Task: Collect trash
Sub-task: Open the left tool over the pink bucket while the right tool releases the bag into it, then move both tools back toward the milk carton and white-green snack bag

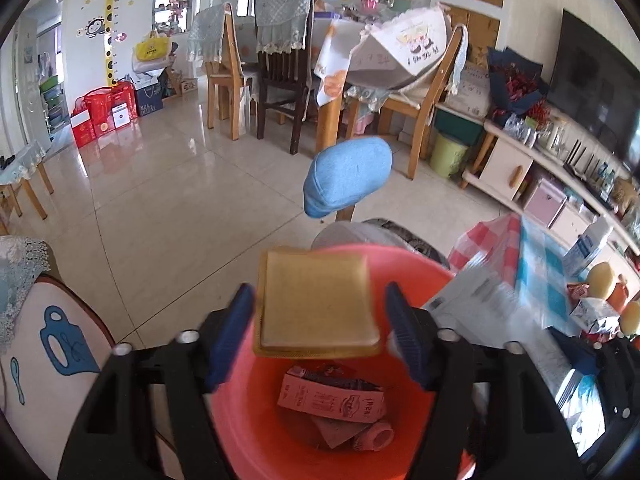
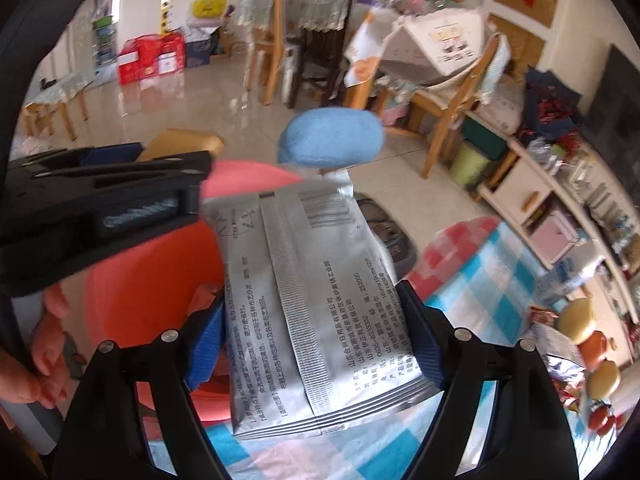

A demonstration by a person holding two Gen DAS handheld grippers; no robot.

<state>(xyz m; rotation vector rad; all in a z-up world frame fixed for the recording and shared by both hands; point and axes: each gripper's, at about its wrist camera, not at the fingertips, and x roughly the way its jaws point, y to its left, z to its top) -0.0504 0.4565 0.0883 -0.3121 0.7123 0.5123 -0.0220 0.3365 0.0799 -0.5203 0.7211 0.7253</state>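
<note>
My left gripper (image 1: 318, 336) is open above a red bin (image 1: 404, 272). A flat tan square packet (image 1: 316, 304) sits between its blue fingers, clear of both pads, over the bin mouth. The bin holds a pink carton (image 1: 332, 398) and other scraps. My right gripper (image 2: 316, 344) is shut on a silver printed wrapper (image 2: 308, 304), held beside the red bin (image 2: 152, 292). The wrapper also shows at the right in the left wrist view (image 1: 476, 300). The left gripper's black body (image 2: 100, 200) crosses the right wrist view at the left.
A checked blue, white and red tablecloth (image 2: 480, 280) lies under the right gripper, with fruit (image 2: 576, 320) and snack packets at its right end. A blue cushioned stool (image 1: 348, 176) stands behind the bin. Dining chairs, a table and a TV cabinet (image 1: 520, 160) stand farther back.
</note>
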